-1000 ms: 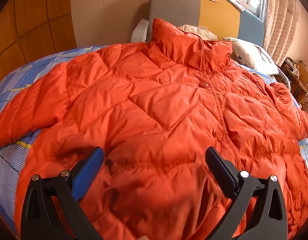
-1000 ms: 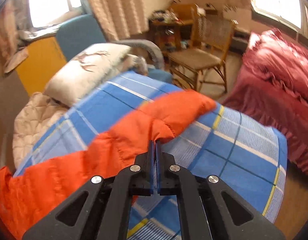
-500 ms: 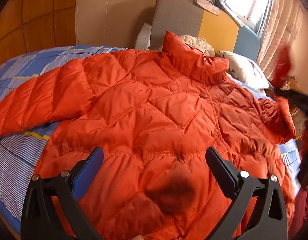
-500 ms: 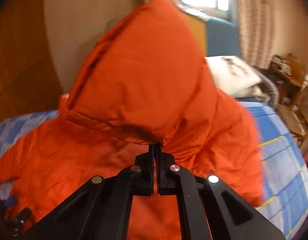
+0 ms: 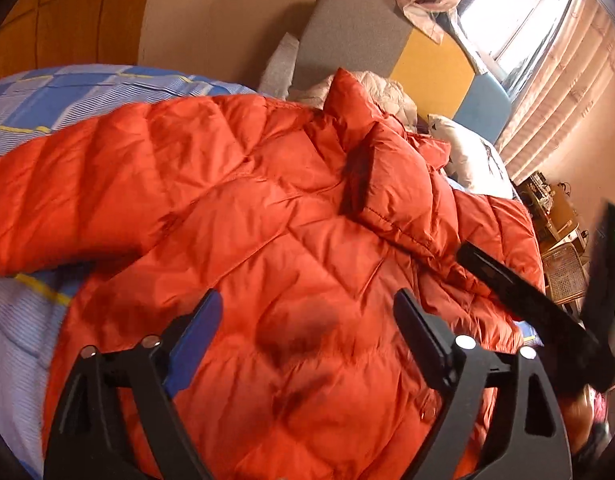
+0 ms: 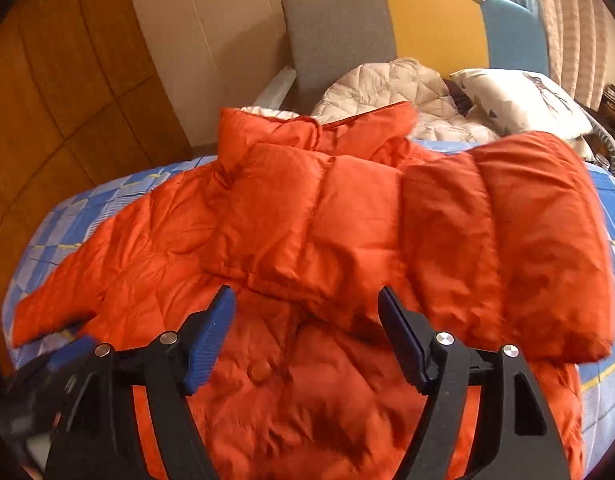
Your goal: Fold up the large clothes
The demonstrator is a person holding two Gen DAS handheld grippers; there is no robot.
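Left wrist view: the orange puffer jacket (image 5: 291, 248) lies spread front-up on the bed (image 5: 47, 96), its collar toward the headboard (image 5: 359, 28). One sleeve lies folded across the jacket's chest. The left tongs (image 5: 307, 320) hover over the jacket's lower front, jaws wide but just narrowing, with nothing between them. The right tongs (image 5: 519, 300) show beside the jacket's far edge.

Right wrist view: the right tongs (image 6: 305, 320) have just been opening; the folded sleeve's cuff (image 6: 263, 272) lies just beyond the blue pads, unheld. The jacket looks light, puffy and slick, likely to spring back, so pinching a seamed cuff or hem should hold best. A pillow (image 6: 523, 96) and pale quilt (image 6: 391, 84) lie between jacket and headboard.
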